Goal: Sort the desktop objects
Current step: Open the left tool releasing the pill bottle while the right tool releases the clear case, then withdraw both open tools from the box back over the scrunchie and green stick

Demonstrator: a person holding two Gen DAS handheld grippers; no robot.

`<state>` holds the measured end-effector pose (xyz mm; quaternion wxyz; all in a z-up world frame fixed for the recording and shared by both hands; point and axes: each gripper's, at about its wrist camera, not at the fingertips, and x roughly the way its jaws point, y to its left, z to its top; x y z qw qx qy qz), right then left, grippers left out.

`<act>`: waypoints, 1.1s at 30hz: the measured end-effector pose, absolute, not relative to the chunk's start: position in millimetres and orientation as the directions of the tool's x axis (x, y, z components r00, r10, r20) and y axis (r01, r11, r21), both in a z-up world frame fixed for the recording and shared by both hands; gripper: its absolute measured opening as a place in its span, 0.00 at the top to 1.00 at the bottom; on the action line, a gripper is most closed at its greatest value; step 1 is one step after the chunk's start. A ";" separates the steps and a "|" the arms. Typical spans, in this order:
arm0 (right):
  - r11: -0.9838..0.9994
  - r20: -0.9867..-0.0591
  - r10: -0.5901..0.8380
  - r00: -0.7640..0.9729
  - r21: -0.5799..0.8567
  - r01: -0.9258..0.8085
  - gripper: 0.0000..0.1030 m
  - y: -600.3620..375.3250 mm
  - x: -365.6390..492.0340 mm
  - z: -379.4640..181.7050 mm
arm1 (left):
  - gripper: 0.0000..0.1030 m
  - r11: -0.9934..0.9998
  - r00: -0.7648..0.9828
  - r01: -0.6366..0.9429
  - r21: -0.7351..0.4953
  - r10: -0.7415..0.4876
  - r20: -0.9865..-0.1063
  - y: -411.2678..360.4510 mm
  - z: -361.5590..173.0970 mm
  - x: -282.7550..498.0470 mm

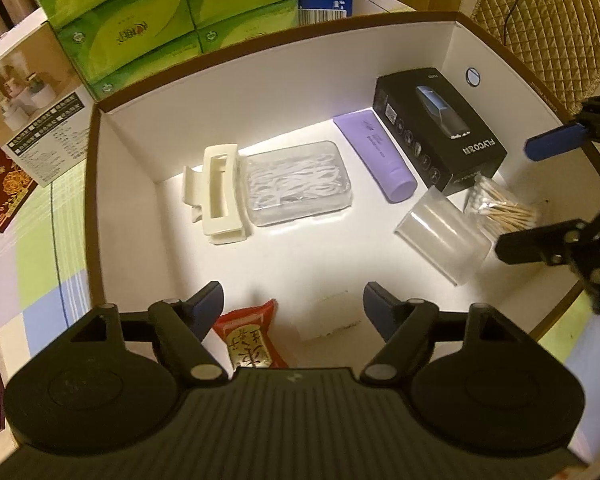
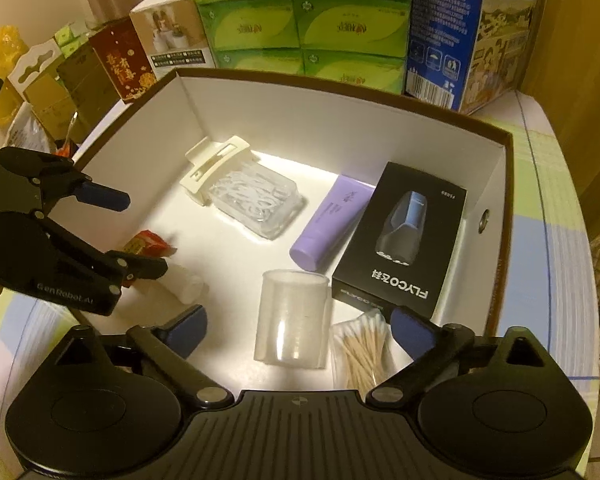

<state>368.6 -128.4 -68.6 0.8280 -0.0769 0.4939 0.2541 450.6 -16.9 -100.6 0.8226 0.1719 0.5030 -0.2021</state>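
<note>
Listing by left wrist view: left gripper (image 1: 293, 307), fingers apart, empty, over white box (image 1: 132, 200); red packet (image 1: 252, 334) and white roll (image 1: 334, 318) lie between the fingers; black "FLYCO" carton (image 1: 440, 136) ahead, right.

Right wrist view: right gripper (image 2: 296, 330), fingers apart, empty; clear cup (image 2: 292, 320) between them, long axis pointing ahead, cotton swabs (image 2: 362, 350) beside right finger. Right hand likely nearer the cup.
</note>
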 end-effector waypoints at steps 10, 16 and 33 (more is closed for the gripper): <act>0.871 -0.826 0.359 0.435 0.128 -0.474 0.02 -135.7 346.9 -47.0 | 0.19 0.876 0.464 0.469 0.111 -0.138 -0.875 -9.8 -80.7 440.2; 0.883 -0.804 0.354 0.477 0.120 -0.453 0.02 -139.5 330.2 -34.2 | 0.09 0.885 0.515 0.440 0.152 -0.110 -0.850 -6.0 -66.8 426.5; 0.907 -0.762 0.348 0.546 0.125 -0.403 0.02 -147.7 288.5 -12.0 | 0.07 0.912 0.596 0.387 0.133 -0.137 -0.791 7.2 -29.4 378.9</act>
